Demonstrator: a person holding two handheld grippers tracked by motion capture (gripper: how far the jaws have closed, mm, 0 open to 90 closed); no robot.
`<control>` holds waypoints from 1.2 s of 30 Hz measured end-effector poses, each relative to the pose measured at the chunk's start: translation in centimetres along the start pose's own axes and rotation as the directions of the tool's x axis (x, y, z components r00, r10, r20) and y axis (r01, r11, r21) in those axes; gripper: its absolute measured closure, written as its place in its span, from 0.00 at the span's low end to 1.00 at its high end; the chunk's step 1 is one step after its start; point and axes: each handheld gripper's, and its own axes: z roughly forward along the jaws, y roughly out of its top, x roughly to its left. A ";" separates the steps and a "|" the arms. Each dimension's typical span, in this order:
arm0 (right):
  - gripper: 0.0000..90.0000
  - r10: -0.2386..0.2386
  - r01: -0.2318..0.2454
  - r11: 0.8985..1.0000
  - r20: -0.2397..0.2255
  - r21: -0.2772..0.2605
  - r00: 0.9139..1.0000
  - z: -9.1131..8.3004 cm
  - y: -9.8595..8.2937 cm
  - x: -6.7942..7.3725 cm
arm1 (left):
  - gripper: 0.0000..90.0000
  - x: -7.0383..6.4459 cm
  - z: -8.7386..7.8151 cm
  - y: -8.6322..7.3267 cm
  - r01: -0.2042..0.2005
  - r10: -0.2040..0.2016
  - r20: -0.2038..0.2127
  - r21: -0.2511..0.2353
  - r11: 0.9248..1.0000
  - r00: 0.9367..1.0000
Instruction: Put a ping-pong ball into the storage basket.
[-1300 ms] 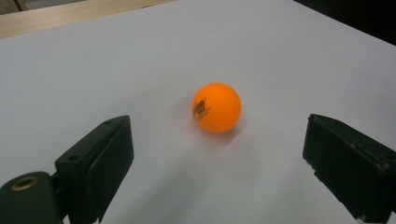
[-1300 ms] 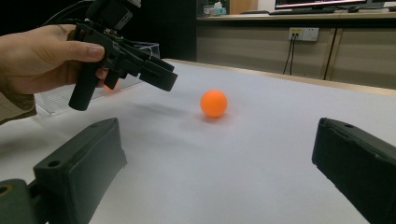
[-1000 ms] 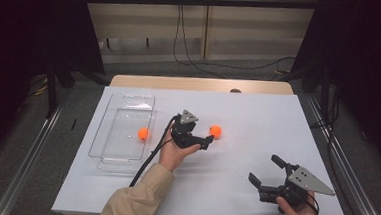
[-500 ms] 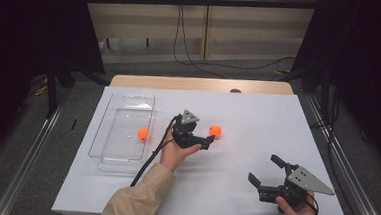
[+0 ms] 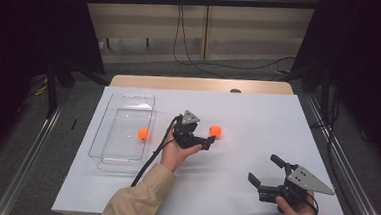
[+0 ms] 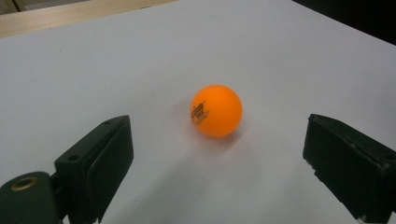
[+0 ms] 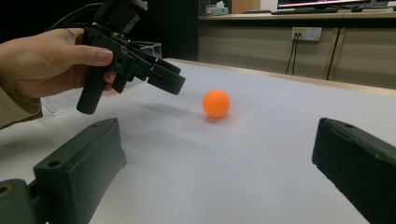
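An orange ball [image 5: 215,131] [image 6: 216,110] [image 7: 216,103] lies loose on the white table [image 5: 258,116]. My left gripper [image 5: 204,136] [image 6: 224,168] hovers just short of it with jaws wide open, the ball lying ahead of the gap between them. A second orange ball [image 5: 143,133] rests inside the clear plastic tray [image 5: 121,98] at the left. My right gripper [image 5: 267,172] [image 7: 219,182] is held open near the table's front right, facing the left gripper [image 7: 163,77] and the loose ball, with nothing between its jaws.
A wooden strip [image 5: 200,84] borders the table's far edge. Dark curtains and metal rails flank both sides. The left gripper's black cable [image 5: 150,157] trails back along the person's sleeve.
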 end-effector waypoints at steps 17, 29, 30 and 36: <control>0.01 -0.003 0.003 1.000 -0.004 0.003 1.000 0.1 0.0 0.0 | 0.09 0.0 0.3 0.0 -0.005 0.005 -0.005 -0.006 1.000 1.000; 0.01 -0.001 0.001 1.000 -0.002 0.002 1.000 0.1 0.0 0.0 | 0.09 -0.2 1.2 0.0 -0.001 0.001 -0.002 0.000 1.000 1.000; 0.01 -0.001 0.001 1.000 -0.002 0.002 1.000 0.1 0.0 0.0 | 0.09 -0.2 1.3 0.1 -0.001 0.001 -0.005 0.002 1.000 1.000; 0.01 0.002 -0.002 1.000 0.001 0.000 1.000 0.0 0.0 -0.1 | 0.09 -0.4 1.8 0.1 -0.001 0.001 0.001 0.001 1.000 1.000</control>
